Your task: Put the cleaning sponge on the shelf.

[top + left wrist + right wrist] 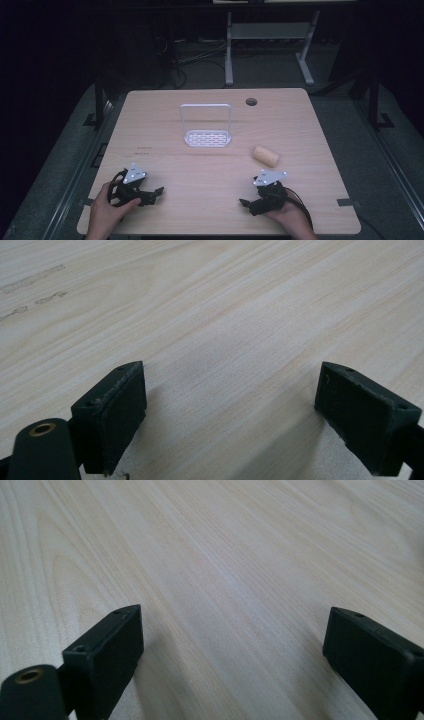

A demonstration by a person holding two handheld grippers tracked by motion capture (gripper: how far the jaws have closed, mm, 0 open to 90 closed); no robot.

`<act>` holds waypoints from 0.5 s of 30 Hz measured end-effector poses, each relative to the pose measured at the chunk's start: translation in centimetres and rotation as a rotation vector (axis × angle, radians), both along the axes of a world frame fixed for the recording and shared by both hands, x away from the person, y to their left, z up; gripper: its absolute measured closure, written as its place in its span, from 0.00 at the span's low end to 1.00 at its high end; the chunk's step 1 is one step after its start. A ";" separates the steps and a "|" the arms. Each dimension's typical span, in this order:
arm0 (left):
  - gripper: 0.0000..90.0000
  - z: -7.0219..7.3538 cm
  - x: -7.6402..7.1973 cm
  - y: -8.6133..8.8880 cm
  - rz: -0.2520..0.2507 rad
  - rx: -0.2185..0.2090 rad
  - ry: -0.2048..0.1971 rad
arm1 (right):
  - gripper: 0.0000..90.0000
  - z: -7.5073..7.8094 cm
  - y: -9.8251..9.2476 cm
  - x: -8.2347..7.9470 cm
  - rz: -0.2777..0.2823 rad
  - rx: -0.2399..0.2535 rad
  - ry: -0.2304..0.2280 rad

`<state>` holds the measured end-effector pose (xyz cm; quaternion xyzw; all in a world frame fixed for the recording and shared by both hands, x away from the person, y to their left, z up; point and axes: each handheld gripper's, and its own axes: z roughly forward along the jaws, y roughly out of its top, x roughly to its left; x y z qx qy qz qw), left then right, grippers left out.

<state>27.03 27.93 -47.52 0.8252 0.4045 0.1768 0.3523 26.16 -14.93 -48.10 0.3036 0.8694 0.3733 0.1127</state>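
- Pale wood-grain worktop [210, 170], dark room behind.
- Cork-coloured cylinder [266, 155] lying on its side, just beyond right tool [245, 202]; no readable writing.
- White perforated rack [207, 137] mid-worktop.
- Left tool [157, 192], right tool: jaws apart, empty.

Pale wood-grain table [200, 170], tan cork [266, 155]

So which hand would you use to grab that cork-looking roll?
Probably the right. The right gripper rests just below the cork roll, jaws open and nothing between them. The left gripper sits across the table, farther away.
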 end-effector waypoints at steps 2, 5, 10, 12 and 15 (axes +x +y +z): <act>0.14 0.0 0.0 0.0 0.000 0.000 0.000 | 0.10 0.0 0.0 0.0 0.007 0.000 -0.002; 0.14 0.0 0.0 0.0 0.000 -0.001 -0.001 | 0.10 0.0 0.0 0.0 0.010 0.002 -0.001; 0.14 0.0 0.0 0.0 0.000 -0.001 0.000 | 0.10 0.0 -0.2 0.1 0.026 0.006 0.005; 0.14 0.0 0.0 0.0 0.000 -0.002 0.000 | 0.10 0.1 -0.3 0.3 0.032 0.002 0.008; 0.14 0.0 0.0 0.0 0.000 -0.001 0.000 | 0.10 0.4 -0.3 0.2 0.029 0.003 0.006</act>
